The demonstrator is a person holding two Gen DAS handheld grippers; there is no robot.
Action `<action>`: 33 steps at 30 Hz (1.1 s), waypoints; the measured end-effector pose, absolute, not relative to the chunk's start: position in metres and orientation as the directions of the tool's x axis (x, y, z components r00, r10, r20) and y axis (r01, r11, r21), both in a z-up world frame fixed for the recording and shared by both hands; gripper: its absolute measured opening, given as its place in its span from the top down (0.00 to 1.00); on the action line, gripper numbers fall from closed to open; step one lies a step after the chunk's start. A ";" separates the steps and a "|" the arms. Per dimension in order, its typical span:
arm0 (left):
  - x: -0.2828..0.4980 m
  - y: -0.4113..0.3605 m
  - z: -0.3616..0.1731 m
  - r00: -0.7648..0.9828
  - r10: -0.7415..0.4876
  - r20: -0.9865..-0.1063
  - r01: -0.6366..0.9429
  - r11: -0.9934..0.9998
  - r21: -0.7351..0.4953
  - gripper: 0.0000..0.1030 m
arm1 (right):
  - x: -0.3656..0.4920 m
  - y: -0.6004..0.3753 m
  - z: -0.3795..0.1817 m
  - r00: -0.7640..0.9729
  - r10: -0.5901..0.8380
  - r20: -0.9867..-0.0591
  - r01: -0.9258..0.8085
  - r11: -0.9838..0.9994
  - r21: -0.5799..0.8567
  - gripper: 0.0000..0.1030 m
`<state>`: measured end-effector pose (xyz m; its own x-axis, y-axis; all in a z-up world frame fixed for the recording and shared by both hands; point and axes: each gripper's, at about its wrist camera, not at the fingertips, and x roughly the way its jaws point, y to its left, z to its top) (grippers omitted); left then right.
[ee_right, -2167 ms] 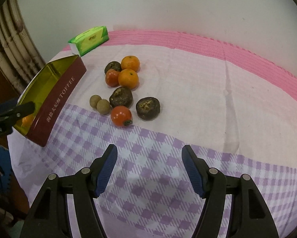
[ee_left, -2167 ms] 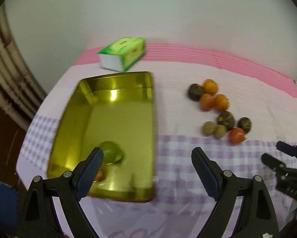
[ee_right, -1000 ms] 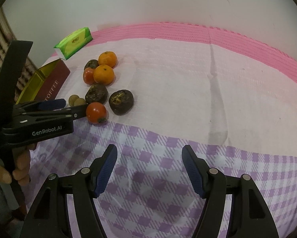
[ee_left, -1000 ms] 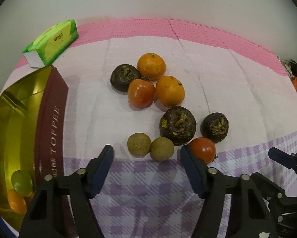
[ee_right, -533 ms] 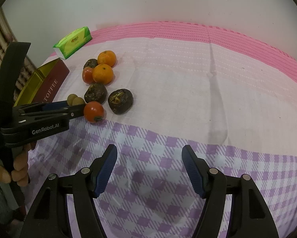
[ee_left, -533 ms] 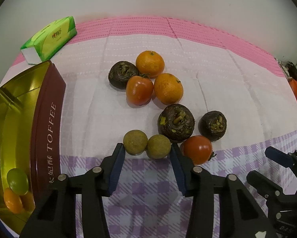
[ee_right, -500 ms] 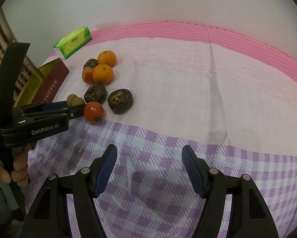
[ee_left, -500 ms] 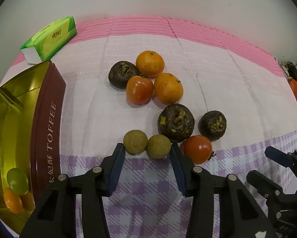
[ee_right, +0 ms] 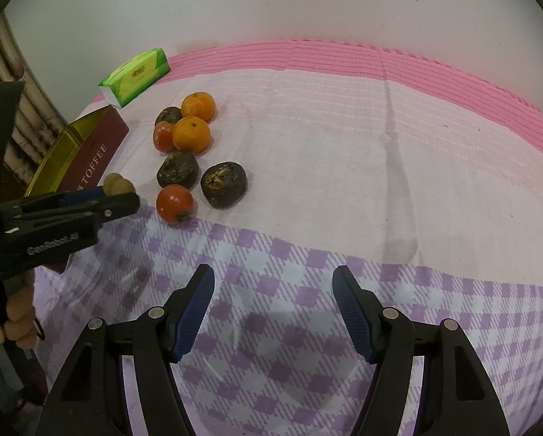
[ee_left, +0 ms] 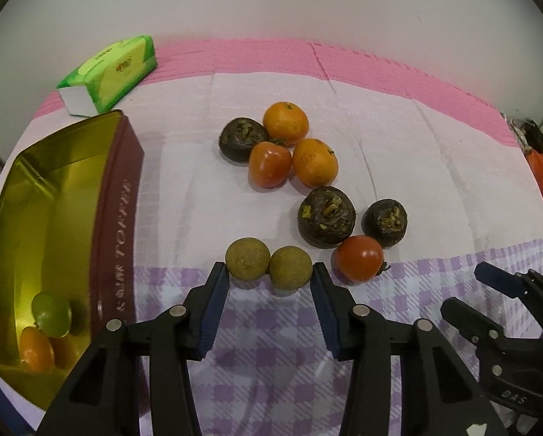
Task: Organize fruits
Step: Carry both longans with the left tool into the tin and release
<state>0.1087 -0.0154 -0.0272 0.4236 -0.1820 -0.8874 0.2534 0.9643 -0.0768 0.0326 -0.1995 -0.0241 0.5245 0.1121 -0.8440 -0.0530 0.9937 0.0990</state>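
My left gripper (ee_left: 269, 283) is open, its jaws on either side of two brown longans (ee_left: 247, 258) (ee_left: 290, 267) on the cloth, just short of them. It also shows in the right wrist view (ee_right: 100, 196). Behind the longans lie a red tomato (ee_left: 359, 257), two dark round fruits (ee_left: 325, 216) (ee_left: 385, 219), a second tomato (ee_left: 270, 164), two oranges (ee_left: 315, 162) (ee_left: 286, 122) and a third dark fruit (ee_left: 241, 139). A gold toffee tin (ee_left: 118, 189) at the left holds a green fruit (ee_left: 51, 315) and small orange ones (ee_left: 35, 349). My right gripper (ee_right: 273, 287) is open and empty over the checked cloth.
A green tissue pack (ee_left: 111, 72) lies at the back left by the wall. The pink, white and purple-checked cloth (ee_right: 380, 181) covers the table, with nothing on its right half. The table edge falls off at the left beside the tin.
My left gripper swung from over the tin to the fruit pile, moved up to the two longans and narrowed its jaws around them. My right gripper has barely moved.
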 end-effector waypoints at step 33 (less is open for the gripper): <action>0.071 0.109 0.016 0.500 -0.001 -0.866 0.046 0.999 0.025 0.59 | 0.028 -0.188 -0.023 0.532 0.087 -0.842 -0.064 0.996 0.062 0.34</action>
